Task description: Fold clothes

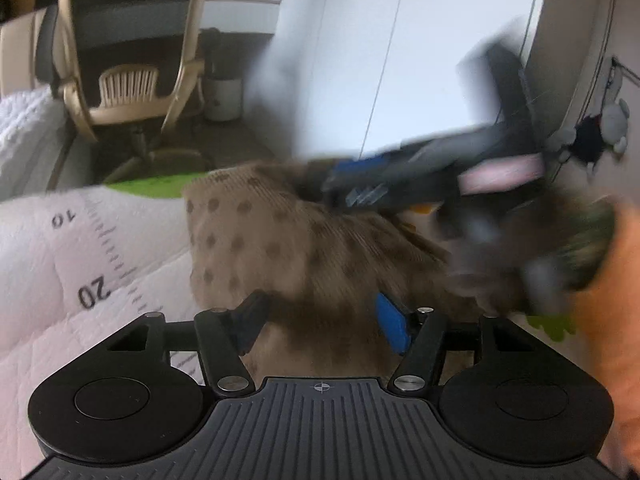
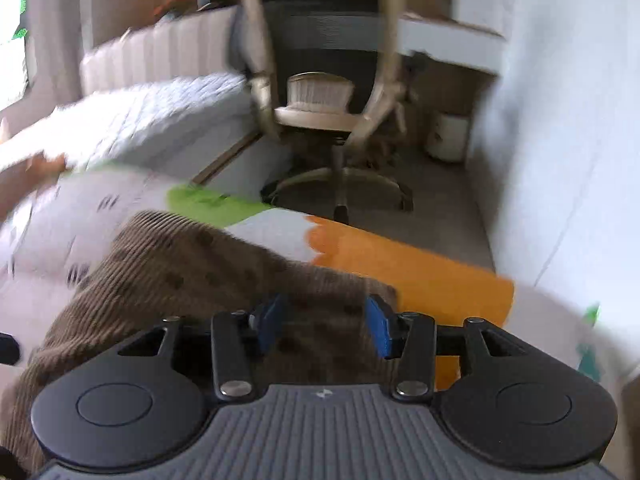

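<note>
A brown ribbed garment with dark dots point(image 1: 288, 248) lies on a white quilted mat with printed ruler marks point(image 1: 72, 264). My left gripper point(image 1: 320, 320) has its blue pads spread wide, with the cloth lying between them. The right gripper shows blurred in the left wrist view point(image 1: 420, 184), above the garment's far right part. In the right wrist view the same garment point(image 2: 168, 272) runs under my right gripper point(image 2: 322, 322), whose blue pads stand apart with cloth between them. The frames are motion-blurred.
An office chair point(image 2: 328, 80) stands on the floor beyond the mat. A white bed point(image 2: 152, 120) lies to the left. A white wall point(image 1: 380, 60) and a small white bin point(image 2: 448, 136) stand at the right. The mat has green point(image 2: 208, 200) and orange point(image 2: 400, 268) patches.
</note>
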`<action>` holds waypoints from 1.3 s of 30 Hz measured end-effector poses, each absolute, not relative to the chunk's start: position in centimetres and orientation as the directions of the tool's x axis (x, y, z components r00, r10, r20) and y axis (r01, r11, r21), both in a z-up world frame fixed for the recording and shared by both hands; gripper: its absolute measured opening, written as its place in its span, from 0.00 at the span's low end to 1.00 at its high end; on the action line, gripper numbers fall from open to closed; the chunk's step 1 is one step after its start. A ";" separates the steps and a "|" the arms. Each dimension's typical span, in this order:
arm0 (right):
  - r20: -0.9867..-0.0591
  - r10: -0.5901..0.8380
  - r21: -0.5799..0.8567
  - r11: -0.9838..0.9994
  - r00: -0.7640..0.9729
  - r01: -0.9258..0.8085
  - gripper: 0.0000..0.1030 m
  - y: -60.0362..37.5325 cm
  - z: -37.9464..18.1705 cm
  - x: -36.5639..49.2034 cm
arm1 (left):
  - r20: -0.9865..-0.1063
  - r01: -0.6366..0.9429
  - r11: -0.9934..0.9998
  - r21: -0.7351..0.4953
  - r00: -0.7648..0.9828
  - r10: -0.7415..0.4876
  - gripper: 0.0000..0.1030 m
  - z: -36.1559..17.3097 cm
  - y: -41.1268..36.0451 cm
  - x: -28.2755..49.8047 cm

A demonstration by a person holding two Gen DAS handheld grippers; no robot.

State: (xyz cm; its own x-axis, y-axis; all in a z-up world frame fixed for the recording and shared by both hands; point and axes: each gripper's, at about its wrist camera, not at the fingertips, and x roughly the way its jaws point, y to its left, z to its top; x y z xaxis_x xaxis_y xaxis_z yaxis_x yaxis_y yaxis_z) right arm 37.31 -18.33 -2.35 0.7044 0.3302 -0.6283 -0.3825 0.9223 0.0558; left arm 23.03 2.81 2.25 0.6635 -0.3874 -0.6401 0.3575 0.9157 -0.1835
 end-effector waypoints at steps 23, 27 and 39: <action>-0.575 0.302 -0.059 0.912 0.761 -0.407 0.63 -25.3 -0.5 24.9 | -0.620 0.205 0.818 -0.538 0.561 -0.549 0.78 -0.4 9.5 25.3; -0.607 0.355 -0.053 0.875 0.712 -0.482 0.64 -24.1 -1.6 23.5 | -0.655 0.177 0.842 -0.510 0.554 -0.514 0.68 -1.5 8.4 26.5; -0.507 0.479 0.147 0.867 0.717 -0.476 0.74 -24.3 3.4 27.9 | -0.706 0.269 0.945 -0.187 0.632 -0.319 0.74 0.5 3.5 24.9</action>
